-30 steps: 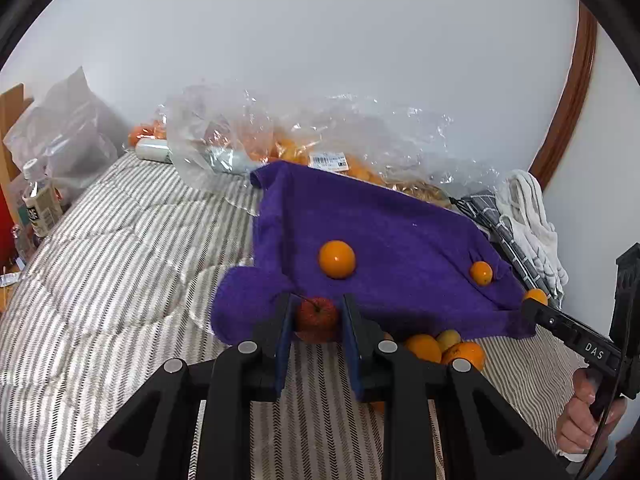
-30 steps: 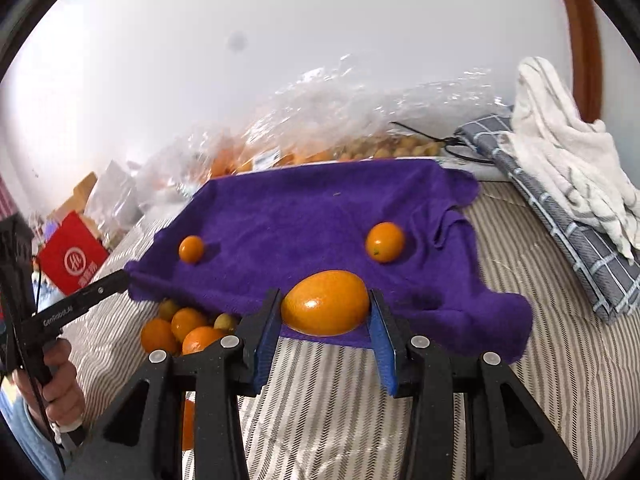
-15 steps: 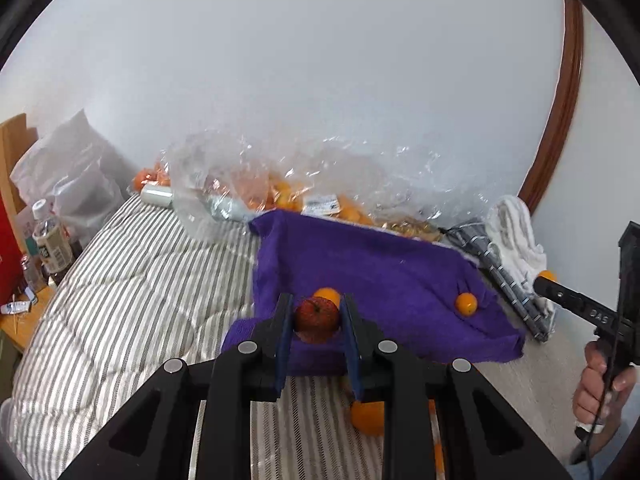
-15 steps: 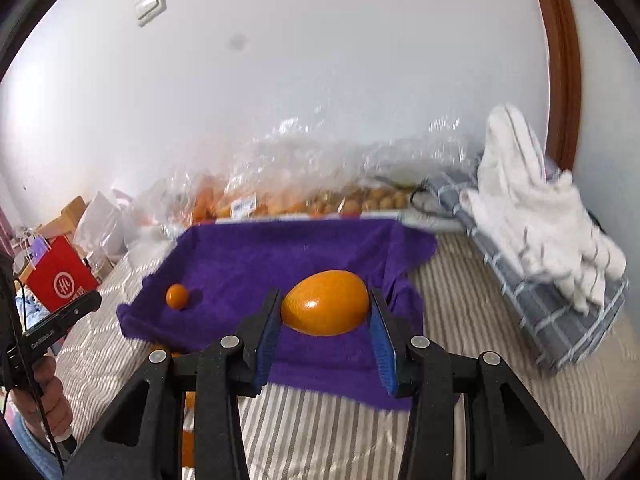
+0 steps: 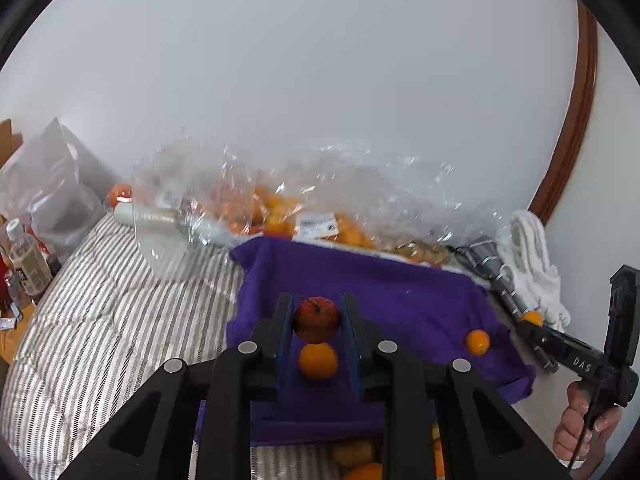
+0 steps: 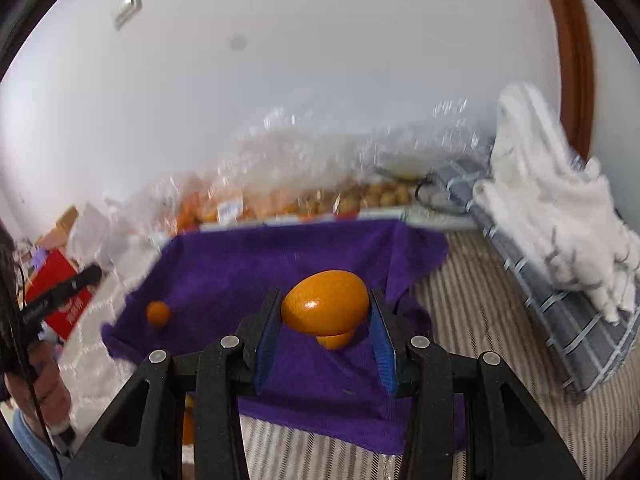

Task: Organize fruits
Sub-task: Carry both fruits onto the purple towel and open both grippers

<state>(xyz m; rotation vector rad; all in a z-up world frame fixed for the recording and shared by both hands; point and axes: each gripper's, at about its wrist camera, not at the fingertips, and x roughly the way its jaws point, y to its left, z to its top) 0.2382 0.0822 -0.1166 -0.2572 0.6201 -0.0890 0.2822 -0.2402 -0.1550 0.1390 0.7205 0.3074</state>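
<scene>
wrist views, both facing purple towel (image 5: 400,300)

The left gripper (image 5: 318,320) points forward and somewhat downward, its blue pads clamped on a small red apple (image 5: 318,319). The right gripper (image 6: 325,314) is angled the same way, its pads pressing a large oval orange fruit (image 6: 325,307). A hand (image 5: 582,426) grips the right gripper's handle.

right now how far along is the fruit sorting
Early to midway, as far as the frames show. Done: two small oranges lie on the purple towel. In hand: the left tongs grip a small red apple, and the right tongs grip a large orange. Left: more fruit on the striped bedding by the towel's near edge.
</scene>
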